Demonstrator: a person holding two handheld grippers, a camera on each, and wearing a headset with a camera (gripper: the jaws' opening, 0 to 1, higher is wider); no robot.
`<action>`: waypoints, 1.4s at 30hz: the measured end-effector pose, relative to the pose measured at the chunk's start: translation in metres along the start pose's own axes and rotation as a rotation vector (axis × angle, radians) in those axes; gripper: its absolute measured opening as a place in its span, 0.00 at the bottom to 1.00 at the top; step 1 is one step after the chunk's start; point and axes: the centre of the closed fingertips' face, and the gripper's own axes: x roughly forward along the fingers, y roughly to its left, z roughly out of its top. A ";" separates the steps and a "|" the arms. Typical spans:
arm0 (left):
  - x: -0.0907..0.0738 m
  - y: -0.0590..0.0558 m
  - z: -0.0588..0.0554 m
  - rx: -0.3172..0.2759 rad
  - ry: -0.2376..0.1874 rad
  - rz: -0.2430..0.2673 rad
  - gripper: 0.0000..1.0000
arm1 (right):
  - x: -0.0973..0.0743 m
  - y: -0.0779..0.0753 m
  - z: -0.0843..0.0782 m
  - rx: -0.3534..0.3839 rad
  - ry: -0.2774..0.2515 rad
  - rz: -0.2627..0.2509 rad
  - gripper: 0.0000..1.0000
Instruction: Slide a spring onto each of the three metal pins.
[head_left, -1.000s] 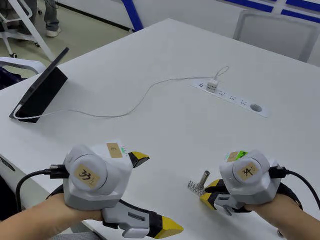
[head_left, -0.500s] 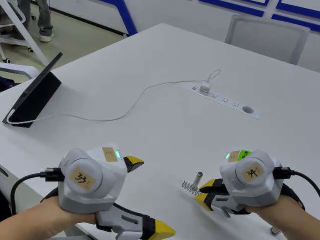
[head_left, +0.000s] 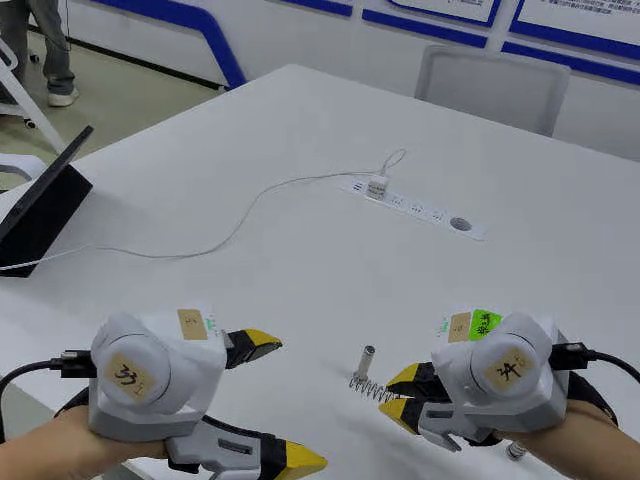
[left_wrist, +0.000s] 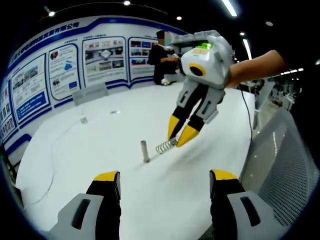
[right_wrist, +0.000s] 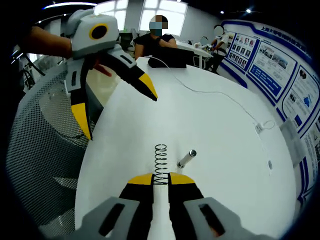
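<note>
Spring (right_wrist: 160, 162) first: it is a short, thin coil of bright wire, its turns evenly spaced and open enough that the white table (head_left: 300, 250) shows through them. My right gripper (right_wrist: 160, 179) has its yellow-tipped jaws pinched together on the near end of that coil, and the rest sticks straight out ahead of the tips, low over the tabletop. In the left gripper view the spring (left_wrist: 166, 145) runs down at a slant from the right gripper (left_wrist: 180, 134) toward the pin (left_wrist: 145, 151). The pin is a small grey metal cylinder with a flat top, standing upright on the table near its front edge. The free end of the spring lies just beside the pin's base; whether the two touch I cannot tell. Nothing sits on the pin.

My left gripper (left_wrist: 165, 176) has its jaws spread wide with nothing between them, and it hangs over the table to the left, well apart from the pin (head_left: 366, 360). Farther back on the table lies a white power strip (head_left: 420, 208) with a thin cable trailing left toward a dark tablet (head_left: 40, 205)
</note>
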 end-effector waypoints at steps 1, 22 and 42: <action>0.000 -0.001 0.000 0.003 0.002 -0.005 0.73 | -0.001 0.001 0.000 0.000 -0.002 0.001 0.11; 0.011 -0.024 0.005 0.112 0.031 -0.085 0.59 | -0.031 0.022 0.000 -0.034 -0.046 0.005 0.11; 0.034 -0.049 0.051 0.158 -0.057 -0.169 0.38 | -0.053 0.033 0.002 -0.119 -0.054 0.058 0.11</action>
